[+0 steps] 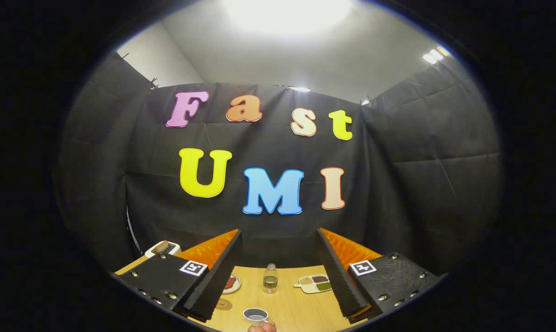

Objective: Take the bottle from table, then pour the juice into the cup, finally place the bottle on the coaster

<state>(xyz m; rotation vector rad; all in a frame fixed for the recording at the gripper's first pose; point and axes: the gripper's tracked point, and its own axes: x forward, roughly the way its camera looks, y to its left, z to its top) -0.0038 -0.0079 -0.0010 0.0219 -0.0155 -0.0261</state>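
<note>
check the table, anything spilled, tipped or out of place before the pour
Nothing stands out. The bottle stands upright beyond the open gripper, capped, nothing spilled on the table. The cup sits upright nearer, a hand at it. The coaster lies flat and bare.

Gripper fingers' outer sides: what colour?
Orange, seen in the gripper view; the fingers are spread wide, the gripper open, with the bottle beyond them.

bottle (270,278): clear, greenish juice
cup (255,315): grey
table (296,304): light wood
fingers (213,281): black, orange-backed
</note>
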